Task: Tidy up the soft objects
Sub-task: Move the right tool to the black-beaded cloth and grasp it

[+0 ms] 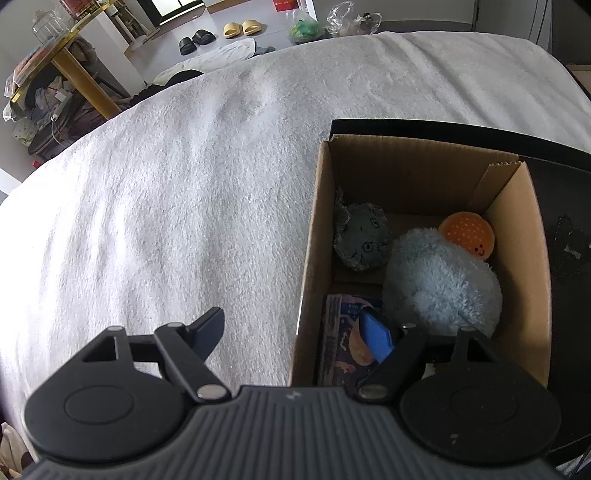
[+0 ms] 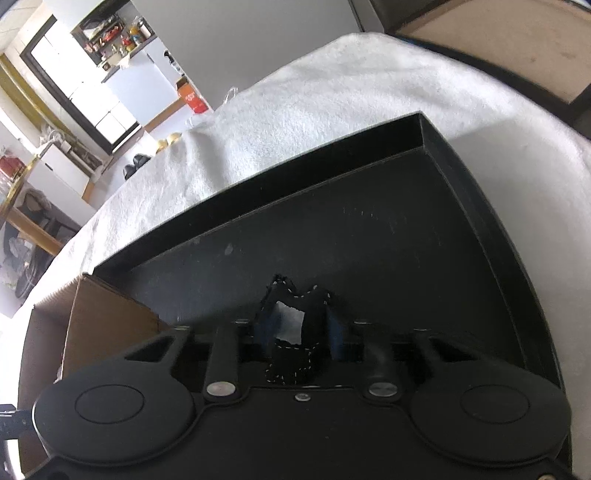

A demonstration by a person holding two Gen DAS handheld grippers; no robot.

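Right gripper (image 2: 301, 328) pinches black stitched fabric toy (image 2: 291, 354) over black tray (image 2: 369, 229) — likely sorting spot. Left gripper (image 1: 295, 332) wide open, empty — straddles cardboard box (image 1: 517, 236) wall.

A white fleecy blanket (image 1: 184, 192) covers the bed. Past its far edge, on the floor, sit a pair of black slippers (image 1: 197, 40) and a pair of yellow slippers (image 1: 242, 28), side by side, with a crumpled clear plastic bag (image 1: 352, 18) and a green bundle (image 1: 304, 29) nearby. To the left stands a gold-legged table (image 1: 70, 62) heaped with clutter (jars, possibly; it's too blurred to be sure). From the other side, an orange-red box (image 2: 194, 99) rests by the wall, below cluttered shelves (image 2: 118, 37).
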